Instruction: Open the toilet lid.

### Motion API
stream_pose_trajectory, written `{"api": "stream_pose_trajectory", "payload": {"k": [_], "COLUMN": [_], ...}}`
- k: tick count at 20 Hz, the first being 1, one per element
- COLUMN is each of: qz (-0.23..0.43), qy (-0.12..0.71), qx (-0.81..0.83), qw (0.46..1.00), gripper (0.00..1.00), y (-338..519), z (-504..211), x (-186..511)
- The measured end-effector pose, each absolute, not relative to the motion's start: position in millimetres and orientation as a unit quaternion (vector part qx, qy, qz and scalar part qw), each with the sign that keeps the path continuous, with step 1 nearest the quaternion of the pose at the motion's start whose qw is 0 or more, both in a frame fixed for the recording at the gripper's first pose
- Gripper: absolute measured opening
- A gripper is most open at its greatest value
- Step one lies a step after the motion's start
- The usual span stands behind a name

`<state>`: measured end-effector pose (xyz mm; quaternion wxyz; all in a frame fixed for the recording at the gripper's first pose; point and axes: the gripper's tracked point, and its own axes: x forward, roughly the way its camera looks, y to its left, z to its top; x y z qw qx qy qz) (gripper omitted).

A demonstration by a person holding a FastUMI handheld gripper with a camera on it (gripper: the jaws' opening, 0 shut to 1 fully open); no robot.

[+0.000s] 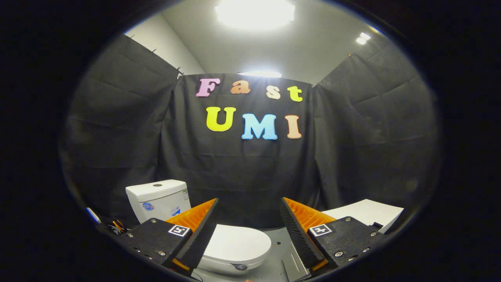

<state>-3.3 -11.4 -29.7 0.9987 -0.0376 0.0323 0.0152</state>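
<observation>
The tool (248, 213) hung with its fingers spread wide, gripping nothing. Between them, below, the toilet lid (235, 243) lay closed, the tank (158, 199) far left.

Fisheye camera rides on the gripper (248, 211), looking forward along its two spread fingers (203, 231) with nothing between them. It sits above and near the toilet's closed lid (235, 244), level toward the booth's back wall (242, 172). Tank (158, 199) left, ceiling light (254, 13) on top.
</observation>
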Motion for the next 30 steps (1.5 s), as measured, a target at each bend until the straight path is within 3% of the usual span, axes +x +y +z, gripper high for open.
{"api": "stream_pose_trajectory", "payload": {"k": [8, 18, 30], "qz": [0.009, 0.031, -0.044], "qy": [0.036, 0.145, 0.245], "qx": [0.02, 0.121, 0.302], "qw": [0.999, 0.982, 0.92], "gripper": [0.95, 0.94, 0.94], "y": [6.7, 42.3, 20.5], "z": [-53.9, -180.8, -311.2], "x": [2.3, 0.5, 4.9]}}
